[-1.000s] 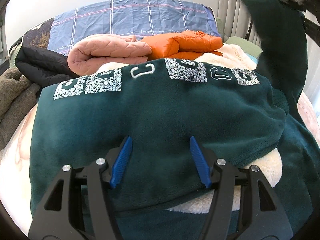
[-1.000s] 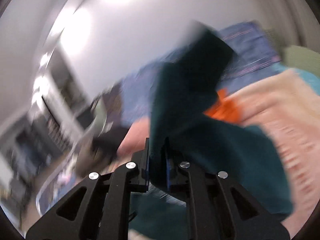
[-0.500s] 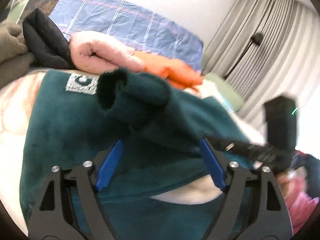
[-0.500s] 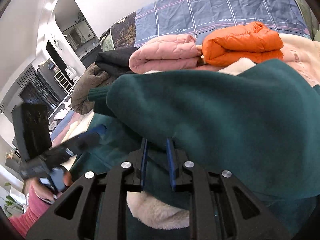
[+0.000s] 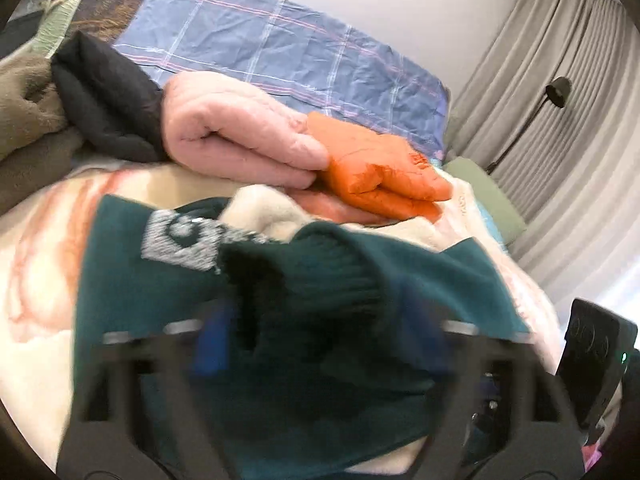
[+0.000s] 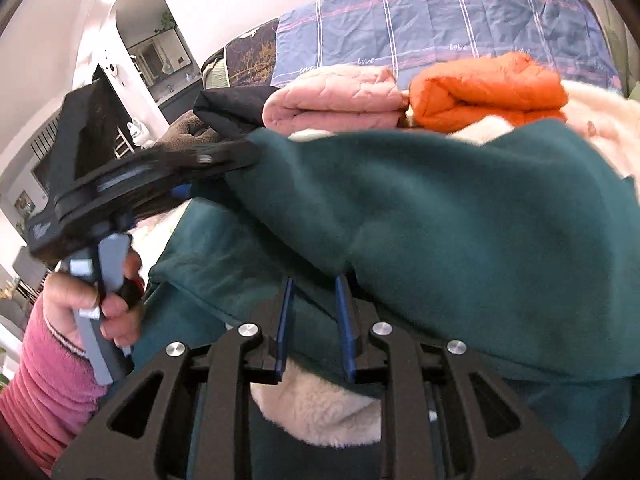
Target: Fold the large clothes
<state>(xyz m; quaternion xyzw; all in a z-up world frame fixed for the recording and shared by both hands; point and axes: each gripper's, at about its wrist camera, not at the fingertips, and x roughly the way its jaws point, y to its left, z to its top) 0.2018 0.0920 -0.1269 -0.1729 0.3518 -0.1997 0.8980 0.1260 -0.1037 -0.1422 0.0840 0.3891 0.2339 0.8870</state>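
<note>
My left gripper (image 6: 240, 160) is closing on the ribbed cuff (image 5: 320, 272) of the dark green fleece sweatshirt (image 6: 460, 208) lying on the bed; my right gripper's (image 6: 314, 320) jaws are opening around its fabric.

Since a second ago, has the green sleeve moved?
Yes. The sleeve has come from upper right, by the curtain, down across the sweater's chest, covering its lettering.

Sleeve (image 5: 320, 280) now across sweatshirt body (image 5: 116, 300)
</note>
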